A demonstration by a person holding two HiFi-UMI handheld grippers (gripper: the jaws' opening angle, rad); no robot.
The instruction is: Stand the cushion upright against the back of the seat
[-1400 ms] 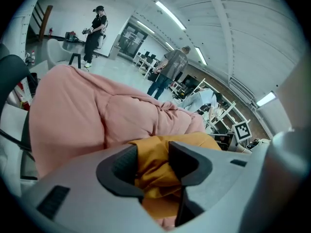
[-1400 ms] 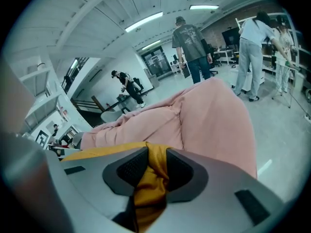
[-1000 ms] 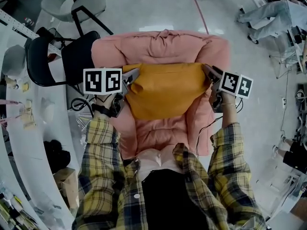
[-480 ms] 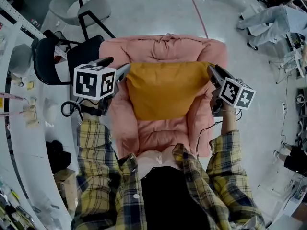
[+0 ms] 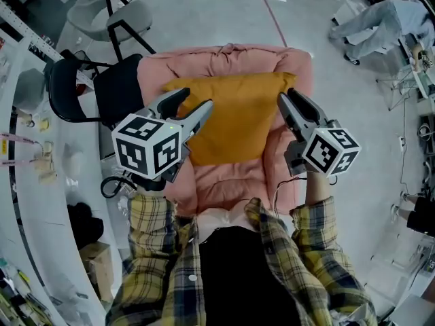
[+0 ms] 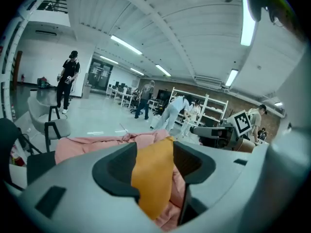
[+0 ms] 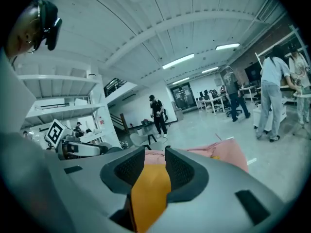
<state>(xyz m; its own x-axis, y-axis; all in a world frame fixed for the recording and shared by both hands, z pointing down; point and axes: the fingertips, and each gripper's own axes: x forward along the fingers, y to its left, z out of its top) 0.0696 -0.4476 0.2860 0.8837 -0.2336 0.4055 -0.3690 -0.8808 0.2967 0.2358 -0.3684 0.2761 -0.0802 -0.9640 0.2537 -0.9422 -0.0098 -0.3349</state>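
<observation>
An orange cushion [image 5: 238,114] stands leaning against the back of the pink armchair [image 5: 224,60]. My left gripper [image 5: 194,100] is at the cushion's left edge. In the left gripper view the cushion [image 6: 153,178] runs between the jaws, with a dark gap beside the right pad; the jaws are closing without pressing it. My right gripper [image 5: 284,99] is at the cushion's right edge. In the right gripper view the cushion [image 7: 148,193] fills the space between the pads, so that gripper is shut on it.
A black chair [image 5: 75,87] stands close to the armchair's left and a grey chair [image 5: 122,12] behind it. A white counter [image 5: 41,182] runs along the left, with a black bag [image 5: 78,219] and a box [image 5: 95,263] below. People [image 5: 380,26] are at the far right.
Both grippers rose and the cushion went from lying over the seat to standing against the chair back. The left jaws spread wider off the cushion's edge.
</observation>
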